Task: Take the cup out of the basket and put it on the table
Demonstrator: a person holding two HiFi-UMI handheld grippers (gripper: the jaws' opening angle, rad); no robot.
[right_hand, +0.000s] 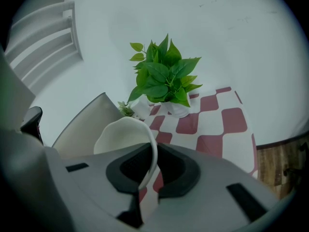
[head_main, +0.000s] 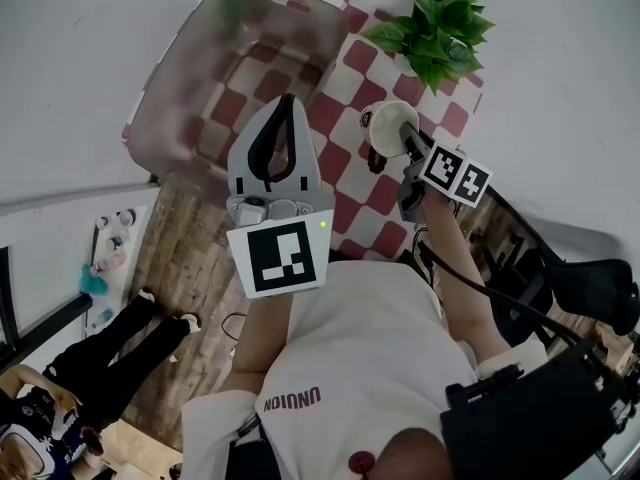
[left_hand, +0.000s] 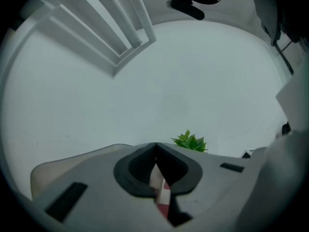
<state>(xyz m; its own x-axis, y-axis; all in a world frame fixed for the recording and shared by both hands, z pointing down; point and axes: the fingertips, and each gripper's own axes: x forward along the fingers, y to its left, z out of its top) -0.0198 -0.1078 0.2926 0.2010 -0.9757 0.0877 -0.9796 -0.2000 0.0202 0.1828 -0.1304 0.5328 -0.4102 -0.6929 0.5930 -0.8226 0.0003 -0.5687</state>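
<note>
The right gripper (right_hand: 153, 151) is pinching the thin wall of the white cup (head_main: 385, 128) at its rim, jaws nearly together. The cup is therefore hanging outside the basket (head_main: 175, 118), over the checked table (head_main: 350, 43) near the plant (head_main: 435, 23). The left gripper (head_main: 287, 103) is hovering above the basket, empty with jaws closed, leaving the path free. Judged step: the cup is being set down.
</note>
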